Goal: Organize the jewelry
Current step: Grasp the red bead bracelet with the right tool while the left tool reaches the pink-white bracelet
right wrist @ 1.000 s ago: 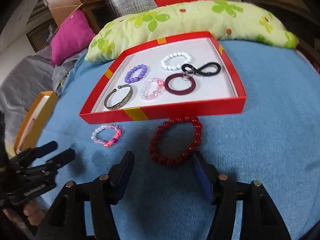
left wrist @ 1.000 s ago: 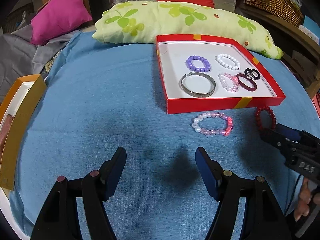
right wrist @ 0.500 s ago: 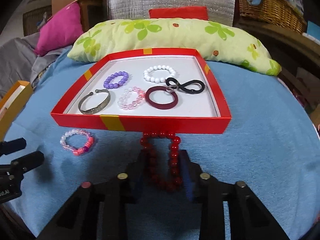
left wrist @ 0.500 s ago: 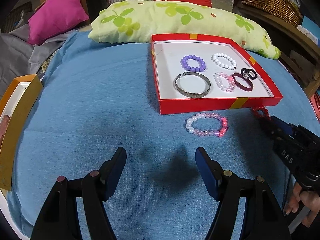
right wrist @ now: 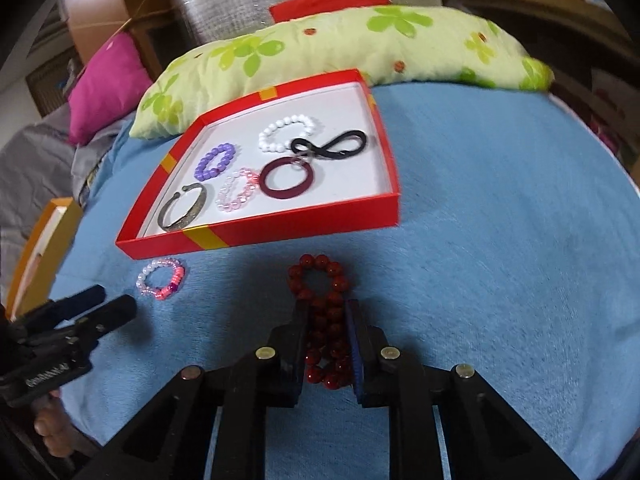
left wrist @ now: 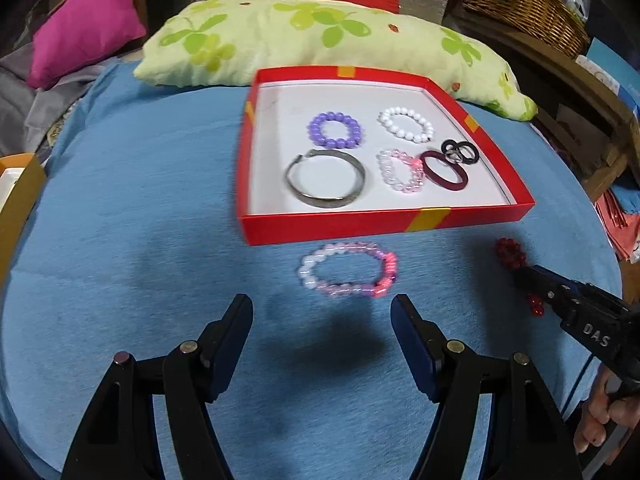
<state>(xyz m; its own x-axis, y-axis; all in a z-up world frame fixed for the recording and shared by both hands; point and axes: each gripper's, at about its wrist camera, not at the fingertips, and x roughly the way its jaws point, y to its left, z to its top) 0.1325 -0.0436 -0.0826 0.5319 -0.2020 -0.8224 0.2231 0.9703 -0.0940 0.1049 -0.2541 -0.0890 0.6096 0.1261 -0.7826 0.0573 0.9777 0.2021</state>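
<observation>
A red box (left wrist: 360, 224) on the blue cloth holds a purple bead bracelet (left wrist: 334, 130), a white one (left wrist: 406, 124), a silver bangle (left wrist: 324, 180), a pale pink bracelet (left wrist: 400, 172), a maroon ring (left wrist: 444, 170) and a black figure-eight piece (left wrist: 460, 151). In front of the box lies a pink-and-white bead bracelet (left wrist: 387, 266), just beyond my open left gripper (left wrist: 322, 304). My right gripper (right wrist: 327, 308) is closing on the red bead bracelet (right wrist: 332, 268). Its pads squeeze the loop narrow, and the far end sticks out past the tips.
A green leaf-print pillow (left wrist: 320, 48) lies behind the box, with a pink cushion (left wrist: 84, 28) at the back left. An orange box (left wrist: 16, 200) sits at the left edge of the cloth. A wicker basket (left wrist: 528, 4) stands at the back right. A hand (left wrist: 608, 420) holds the right gripper.
The right gripper's jaws came together around the red bead bracelet and pinched it narrow. The left gripper moved closer to the pink-and-white bracelet, still open.
</observation>
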